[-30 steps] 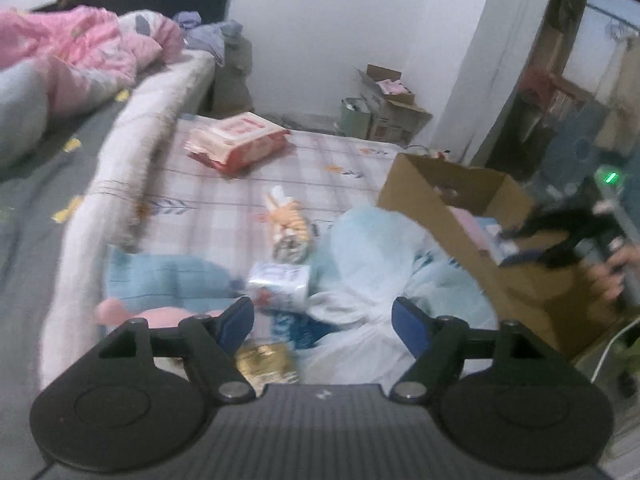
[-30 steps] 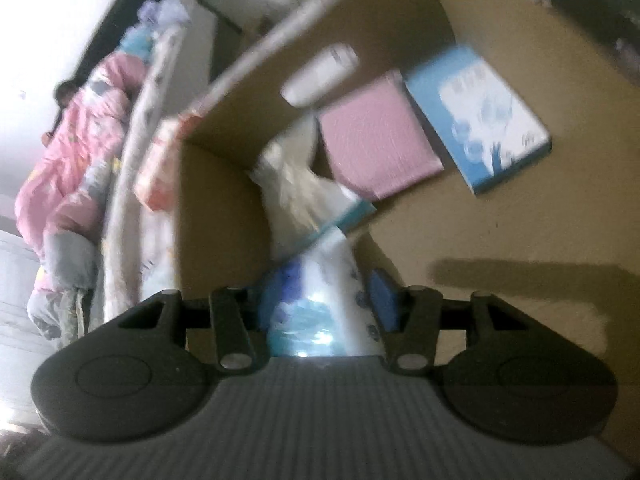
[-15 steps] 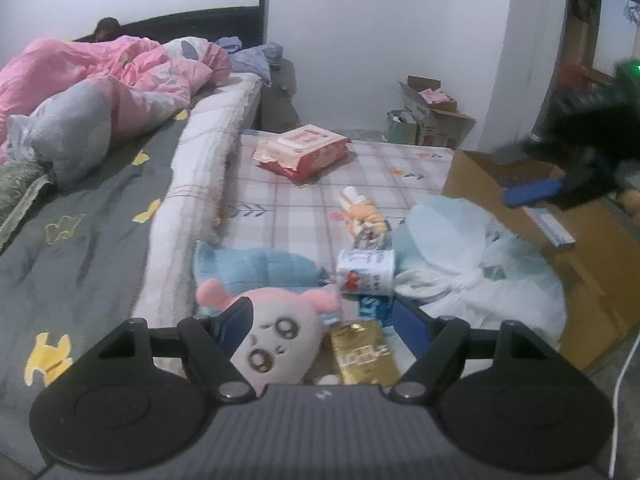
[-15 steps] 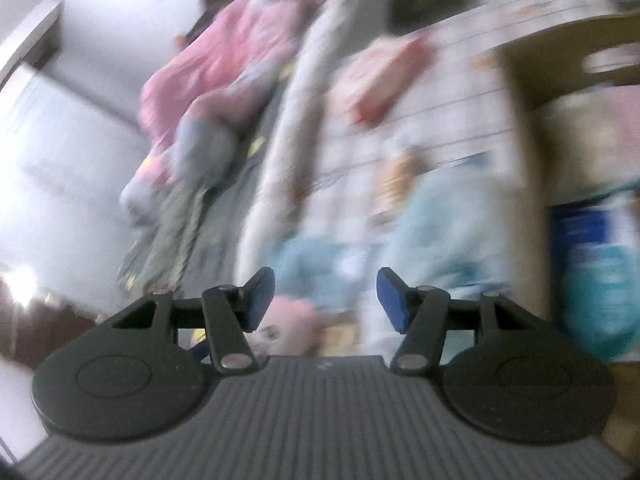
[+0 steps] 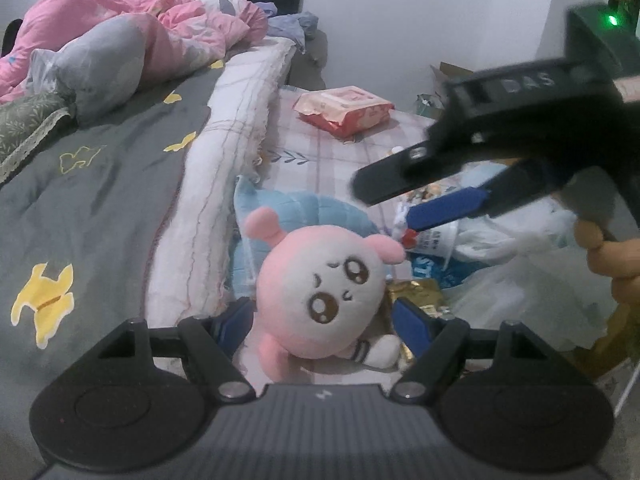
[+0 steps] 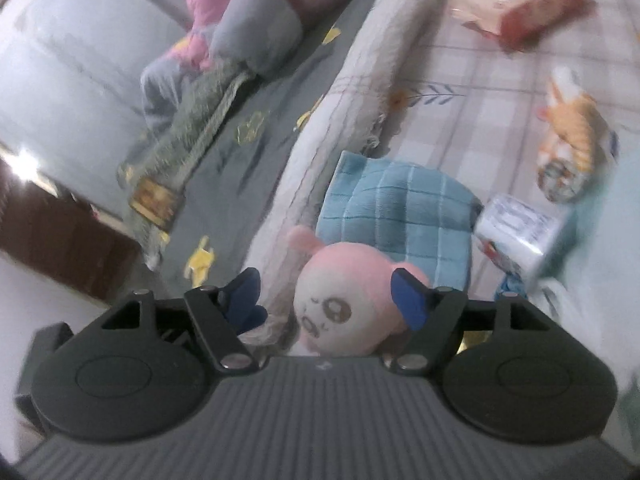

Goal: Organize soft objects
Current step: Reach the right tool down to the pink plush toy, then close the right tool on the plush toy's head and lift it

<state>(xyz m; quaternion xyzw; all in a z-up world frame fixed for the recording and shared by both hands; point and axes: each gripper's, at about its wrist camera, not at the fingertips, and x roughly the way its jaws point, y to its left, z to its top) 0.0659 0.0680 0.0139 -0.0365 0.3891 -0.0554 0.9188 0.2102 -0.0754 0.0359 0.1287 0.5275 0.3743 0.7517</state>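
The pink plush toy (image 5: 320,296) lies on the checked bed sheet (image 5: 320,152), face up, at the near edge of the bed, partly on top of a folded blue towel (image 5: 304,208). The left gripper (image 5: 324,320) has its jaws apart on both sides of the toy's round head and does not press it. The right gripper (image 6: 326,298) also stands apart around the same head; its jaws have just been opening and nothing is held in them. In the left view it comes in from the right side, above a white can (image 5: 436,240). I think the main risk is that both grippers go for the same toy and hit each other, because they are very near already. Another risk is that the pads close only on the small pink ear or on the loose fur, so the toy slips or turns when lifted. The jaws could also catch the towel, or the gold foil packet (image 5: 416,300) just beside the toy, and drag it along. The toy looks soft, fuzzy and round, easy to squeeze. The towel is thick with a grid pattern, the packet is shiny and wrinkled, and the red wipes pack (image 5: 344,108) further back looks smooth and flat.
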